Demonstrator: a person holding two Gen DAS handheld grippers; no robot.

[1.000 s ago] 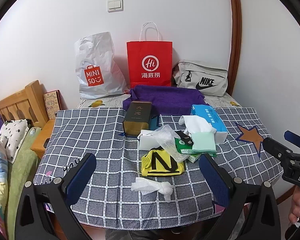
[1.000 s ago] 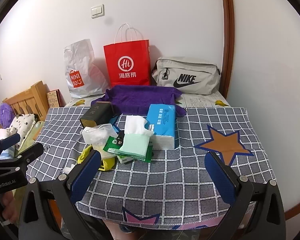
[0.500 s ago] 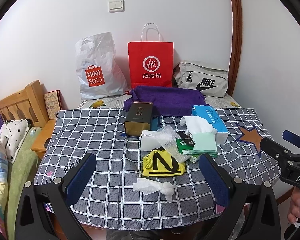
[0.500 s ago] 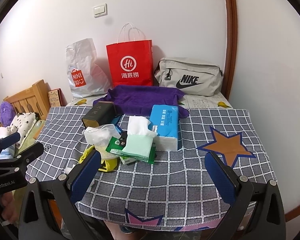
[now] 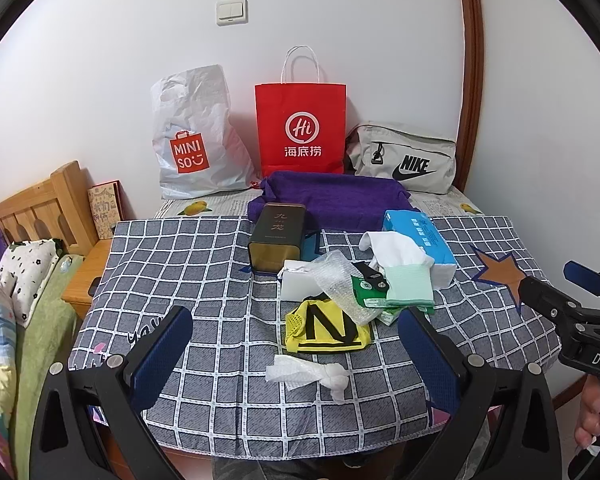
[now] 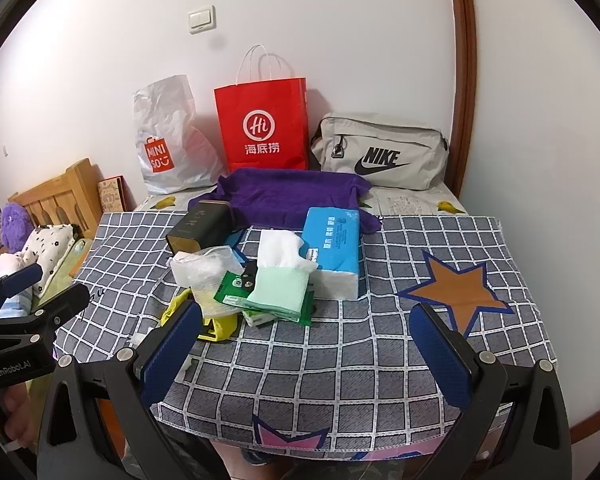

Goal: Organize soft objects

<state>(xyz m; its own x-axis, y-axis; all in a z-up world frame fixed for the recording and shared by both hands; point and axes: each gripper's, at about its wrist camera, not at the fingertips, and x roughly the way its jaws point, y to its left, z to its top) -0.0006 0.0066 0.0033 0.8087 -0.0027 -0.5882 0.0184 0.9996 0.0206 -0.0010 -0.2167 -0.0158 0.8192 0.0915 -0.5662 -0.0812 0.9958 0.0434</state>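
Yellow cloth [image 5: 326, 330] between left tool [image 5: 296, 354] fingers, untouched.

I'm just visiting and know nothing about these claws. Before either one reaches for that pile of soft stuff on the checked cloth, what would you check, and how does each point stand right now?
1. Left claw open and empty: ok.
2. Right claw open and empty: ok.
3. Crumpled white tissue lies alone at the near edge, easy to pinch: ok.
4. Yellow cloth free to lift: not ok, the bubble wrap overlaps its far edge.
5. Green-cuffed white sock free: ok, it lies on top of the green packets.
6. Which bag at the wall takes what: cannot tell.
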